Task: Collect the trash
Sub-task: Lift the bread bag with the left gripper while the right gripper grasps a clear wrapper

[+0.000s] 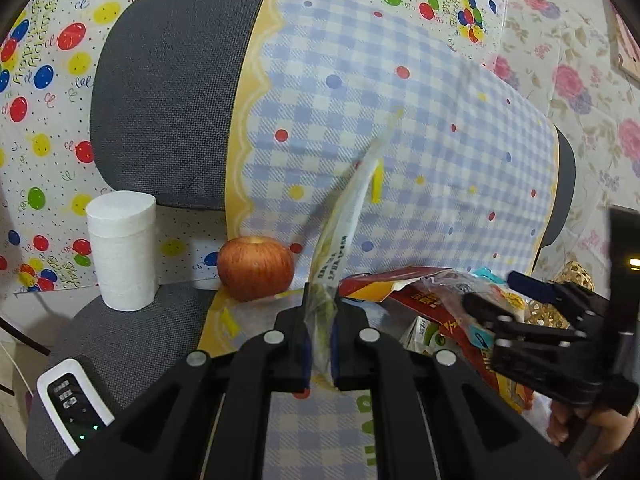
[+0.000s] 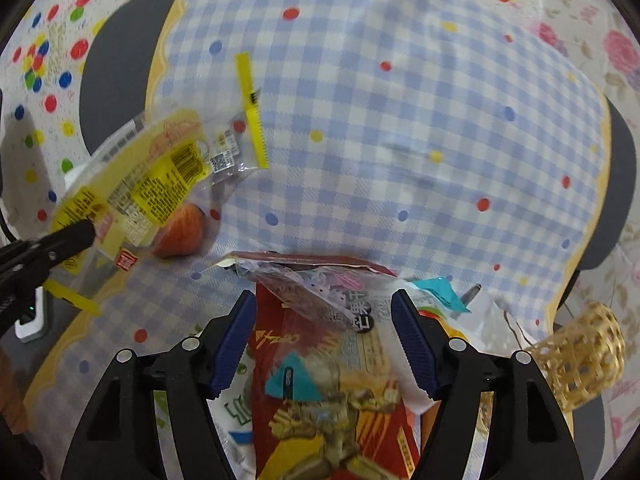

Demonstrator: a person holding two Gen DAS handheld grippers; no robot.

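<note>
left gripper (image 1: 320, 320) clamps yellow wrapper (image 2: 132, 184) | apple (image 1: 256, 268) behind | tissue roll (image 1: 122, 252) leftward

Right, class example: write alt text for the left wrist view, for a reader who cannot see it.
The left gripper pinches a clear yellow-printed wrapper upright over a checked cloth. An apple and paper roll stand behind.

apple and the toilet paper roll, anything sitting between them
No. In the left wrist view the stretch between the apple and the toilet paper roll shows only bare grey chair seat and balloon-print backdrop.
</note>
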